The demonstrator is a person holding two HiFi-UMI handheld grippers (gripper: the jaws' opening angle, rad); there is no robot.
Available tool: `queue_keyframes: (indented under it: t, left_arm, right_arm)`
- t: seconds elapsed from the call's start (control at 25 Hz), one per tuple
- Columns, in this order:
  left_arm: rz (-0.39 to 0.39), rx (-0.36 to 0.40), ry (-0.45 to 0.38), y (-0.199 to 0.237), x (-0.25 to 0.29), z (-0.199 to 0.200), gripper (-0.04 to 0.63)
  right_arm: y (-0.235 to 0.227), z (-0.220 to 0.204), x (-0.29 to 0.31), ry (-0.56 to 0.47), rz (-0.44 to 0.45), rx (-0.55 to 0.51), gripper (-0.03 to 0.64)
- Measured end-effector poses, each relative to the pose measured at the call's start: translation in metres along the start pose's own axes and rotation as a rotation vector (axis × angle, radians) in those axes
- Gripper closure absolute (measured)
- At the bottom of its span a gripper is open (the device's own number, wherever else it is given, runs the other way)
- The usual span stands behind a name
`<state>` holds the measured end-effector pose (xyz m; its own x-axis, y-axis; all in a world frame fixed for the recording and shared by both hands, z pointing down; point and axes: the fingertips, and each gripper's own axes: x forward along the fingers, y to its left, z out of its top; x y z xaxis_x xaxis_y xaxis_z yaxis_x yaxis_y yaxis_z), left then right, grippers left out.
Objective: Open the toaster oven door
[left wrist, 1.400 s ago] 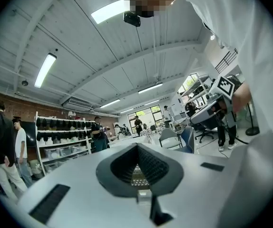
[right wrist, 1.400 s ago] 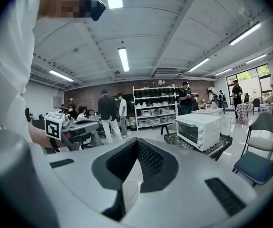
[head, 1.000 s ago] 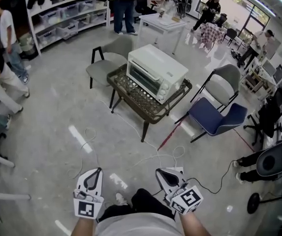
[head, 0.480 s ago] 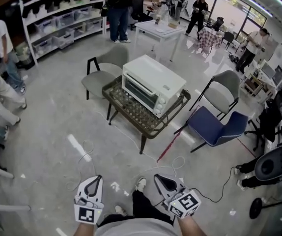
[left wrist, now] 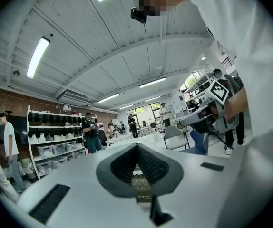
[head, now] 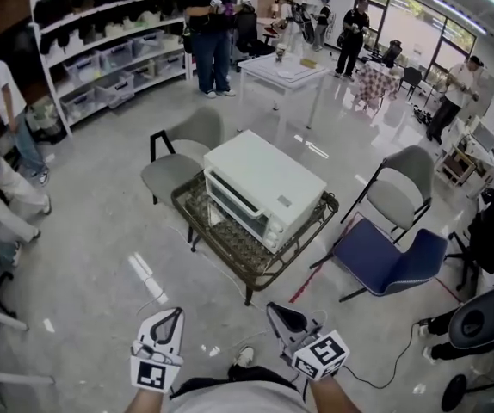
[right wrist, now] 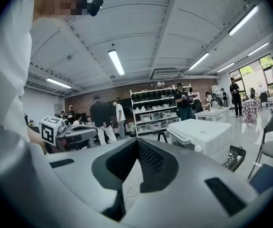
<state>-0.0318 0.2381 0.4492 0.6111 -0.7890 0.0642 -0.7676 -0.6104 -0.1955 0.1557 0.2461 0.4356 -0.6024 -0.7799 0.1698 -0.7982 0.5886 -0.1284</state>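
A white toaster oven (head: 264, 183) sits on a low, wicker-topped tabletop (head: 230, 243) in the middle of a busy workshop, its door (head: 232, 203) shut and facing the tabletop's left-hand edge as the head view shows it. The oven fills most of the surface, leaving a bare strip along that edge, and its knobs (head: 273, 226) sit at the end of the front nearest the tabletop's near corner.

The person stands well apart from the tabletop, a gripper in each hand held low at the bottom of the head view and aimed toward the oven. The left gripper (head: 172, 314) has its fingers (left wrist: 151, 163) pressed together with nothing between them. The right gripper (head: 274, 310) is the same – fingers (right wrist: 151, 160) closed tip to tip and empty – and its own view catches the oven (right wrist: 203, 137) off to the right, beyond the fingertips.

Around the tabletop stand a grey chair (head: 182, 157) at the far side, a blue folding chair (head: 385, 261) and a grey folding chair (head: 398, 196) to the right. Farther back are a white table (head: 281, 71), shelving (head: 101, 50) stacked with bins, and several people standing about on the pale floor (head: 101, 231).
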Motion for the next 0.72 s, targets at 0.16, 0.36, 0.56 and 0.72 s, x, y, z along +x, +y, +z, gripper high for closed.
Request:
queue_keyframes:
  t: [0.16, 0.36, 0.56, 0.72]
  left_arm:
    - [0.032, -0.006, -0.001, -0.002, 0.048, 0.008, 0.578]
    - [0.04, 0.003, 0.026, 0.006, 0.084, 0.018, 0.578]
    - [-0.002, -0.01, 0.017, 0.011, 0.124, 0.015, 0.578]
    - [-0.073, -0.025, 0.016, 0.022, 0.163, 0.003, 0.58]
  right_arm:
    - [-0.052, 0.006, 0.023, -0.003, 0.041, -0.01, 0.594]
    - [-0.075, 0.006, 0.045, 0.008, 0.075, 0.023, 0.595]
    - [-0.098, 0.009, 0.06, 0.023, 0.059, 0.025, 0.595]
    - [-0.121, 0.014, 0.077, 0.043, -0.002, 0.001, 0.595]
